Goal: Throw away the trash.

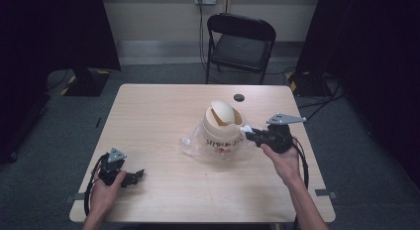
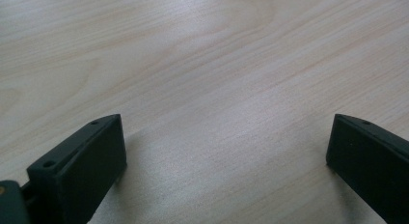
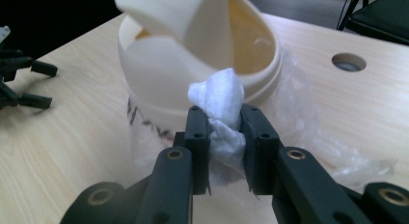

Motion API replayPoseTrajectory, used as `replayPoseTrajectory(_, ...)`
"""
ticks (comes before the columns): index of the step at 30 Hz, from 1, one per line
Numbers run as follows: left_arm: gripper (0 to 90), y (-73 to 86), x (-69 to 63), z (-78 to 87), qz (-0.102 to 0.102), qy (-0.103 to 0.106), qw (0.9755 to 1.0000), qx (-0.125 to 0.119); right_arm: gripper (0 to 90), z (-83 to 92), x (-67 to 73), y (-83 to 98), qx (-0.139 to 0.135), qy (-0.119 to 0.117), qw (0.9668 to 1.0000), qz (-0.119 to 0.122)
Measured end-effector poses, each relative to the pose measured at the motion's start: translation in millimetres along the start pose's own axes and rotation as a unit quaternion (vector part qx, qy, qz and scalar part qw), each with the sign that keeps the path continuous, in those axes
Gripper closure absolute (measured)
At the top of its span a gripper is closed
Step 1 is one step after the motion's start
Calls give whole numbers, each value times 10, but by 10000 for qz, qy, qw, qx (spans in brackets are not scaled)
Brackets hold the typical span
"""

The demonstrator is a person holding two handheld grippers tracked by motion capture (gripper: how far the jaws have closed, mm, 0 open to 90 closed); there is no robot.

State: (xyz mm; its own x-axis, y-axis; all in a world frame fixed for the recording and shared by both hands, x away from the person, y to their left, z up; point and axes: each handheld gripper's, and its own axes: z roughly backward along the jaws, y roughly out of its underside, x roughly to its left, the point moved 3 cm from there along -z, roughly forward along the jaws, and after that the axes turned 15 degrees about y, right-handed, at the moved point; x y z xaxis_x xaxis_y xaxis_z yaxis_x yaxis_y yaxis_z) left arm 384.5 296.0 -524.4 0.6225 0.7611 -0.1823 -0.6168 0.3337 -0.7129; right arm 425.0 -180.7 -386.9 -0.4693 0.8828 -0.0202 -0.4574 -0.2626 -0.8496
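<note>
My right gripper [image 3: 224,122] pinches a soft, feather-light crumpled tissue [image 3: 219,101] by its middle, at the mouth of the cream swing-lid bin [image 1: 221,131], while my left gripper [image 1: 134,176] rests open, empty.

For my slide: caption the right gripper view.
Right gripper clamps a crumpled white tissue before the cream swing-lid bin.

Pale wood-grain table [image 1: 148,116], smooth with a soft sheen. Cream plastic bin [image 3: 159,74], matt, with thin crinkled clear plastic liner [image 3: 308,118]. Soft, crumpled white tissue [image 3: 219,101] pinched between matt black plastic fingers [image 3: 197,137]. Padded black chair [image 1: 241,46], metal-framed.
</note>
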Motion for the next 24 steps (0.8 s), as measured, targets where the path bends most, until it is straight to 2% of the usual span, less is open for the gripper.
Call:
replayPoseTrajectory(6, 0, 0, 0, 0, 0, 0, 10000, 0, 759, -100, -86, -225, -103, 76, 9999, -62)
replayPoseTrajectory(10, 0, 1, 0, 0, 0, -2, 10000, -2, 762, -208, -108, -333, -59, 123, 9999, -1)
replayPoseTrajectory(12, 0, 1, 0, 1, -2, -2, 10000, 1, 763, -255, -118, -376, -27, 85, 9999, -63)
replayPoseTrajectory(24, 0, 0, 0, 0, 1, -1, 10000, -3, 768, -491, -107, -479, 124, 23, 9999, -85)
